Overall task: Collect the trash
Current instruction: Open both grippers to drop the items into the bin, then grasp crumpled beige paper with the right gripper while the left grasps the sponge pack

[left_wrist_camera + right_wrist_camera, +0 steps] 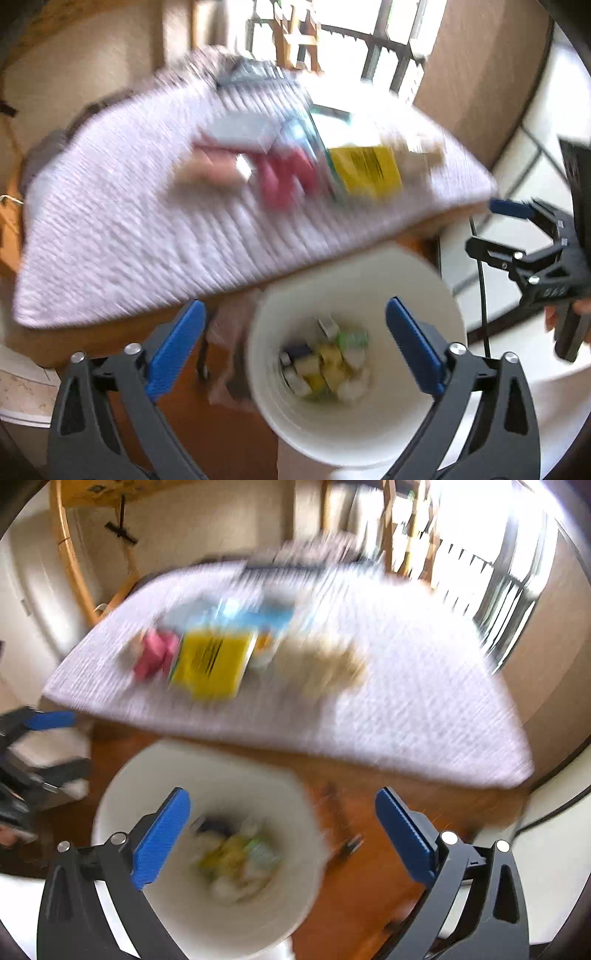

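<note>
left gripper [295,347] jaws wide, empty | right gripper [282,834] jaws wide, empty | both over white bin [436,295] below bench near edge | trash: yellow packet [212,661], pink wrapper [155,653] mid-bench on mat [406,701] | risk: blurred views, a hasty reach may miss or sweep litter off

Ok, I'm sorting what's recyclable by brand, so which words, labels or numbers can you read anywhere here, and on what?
None can be read.
Yellow package on the cloth-covered table: dark printed lines, too blurred to read in either view.
Blue-and-white package behind it: print smeared by motion.
Right gripper body: small embossed marks, too small to make out.
Trash in the white bucket: no legible text.
</note>
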`<state>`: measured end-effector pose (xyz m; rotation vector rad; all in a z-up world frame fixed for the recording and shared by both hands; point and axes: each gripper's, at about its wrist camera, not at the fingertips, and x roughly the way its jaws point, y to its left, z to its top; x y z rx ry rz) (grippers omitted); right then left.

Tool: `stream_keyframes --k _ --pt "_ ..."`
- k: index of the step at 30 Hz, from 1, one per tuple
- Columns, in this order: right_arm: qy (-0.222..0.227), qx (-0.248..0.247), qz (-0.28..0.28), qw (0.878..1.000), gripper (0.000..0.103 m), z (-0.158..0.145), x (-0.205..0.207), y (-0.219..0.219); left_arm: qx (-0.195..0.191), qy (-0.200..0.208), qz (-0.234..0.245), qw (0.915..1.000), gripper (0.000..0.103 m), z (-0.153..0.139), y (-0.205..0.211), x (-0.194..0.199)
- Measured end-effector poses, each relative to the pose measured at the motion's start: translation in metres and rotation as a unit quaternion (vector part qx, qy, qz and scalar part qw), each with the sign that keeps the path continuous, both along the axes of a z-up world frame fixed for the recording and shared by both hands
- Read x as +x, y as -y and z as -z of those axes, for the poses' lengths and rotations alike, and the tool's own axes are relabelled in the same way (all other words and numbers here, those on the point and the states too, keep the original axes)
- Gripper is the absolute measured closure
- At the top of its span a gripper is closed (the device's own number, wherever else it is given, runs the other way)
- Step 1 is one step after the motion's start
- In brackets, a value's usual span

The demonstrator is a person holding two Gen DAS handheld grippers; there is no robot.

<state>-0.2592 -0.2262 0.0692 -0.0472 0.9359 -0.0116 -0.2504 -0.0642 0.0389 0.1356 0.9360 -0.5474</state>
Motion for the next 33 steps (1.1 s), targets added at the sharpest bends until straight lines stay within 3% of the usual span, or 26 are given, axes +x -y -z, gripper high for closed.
stream_keyframes --k 2,9,12,19,29,33 --pt "0.033 -0.019 0.008 0.999 0.004 -0.013 0.002 0.006 -0.006 0.026 -0.025 0.9993 0.001 -0.015 -0.008 0.010" --pt "0.036 0.030 0.041 0.998 0.004 -0.017 0.038 0.031 0.011 0.067 -0.059 0.9960 0.001 -0.019 -0.010 0.047" --pt "0.032 0.044 0.052 0.997 0.004 -0.011 0.058 0.032 0.026 0.069 -0.054 0.9958 0.001 -0.008 -0.005 0.064" --pt "0.008 0.027 0.045 0.999 0.005 0.012 0.085 0.029 0.042 0.050 -0.030 0.9974 0.001 0.013 0.002 0.094" --pt "-0.004 0.038 0.026 0.999 0.019 0.025 0.104 0.028 0.031 0.036 -0.014 0.9988 0.001 0.029 0.005 0.120" --pt "-0.011 0.048 0.014 0.999 0.034 0.029 0.110 0.027 0.016 0.025 -0.011 0.9995 0.003 0.030 0.001 0.125"
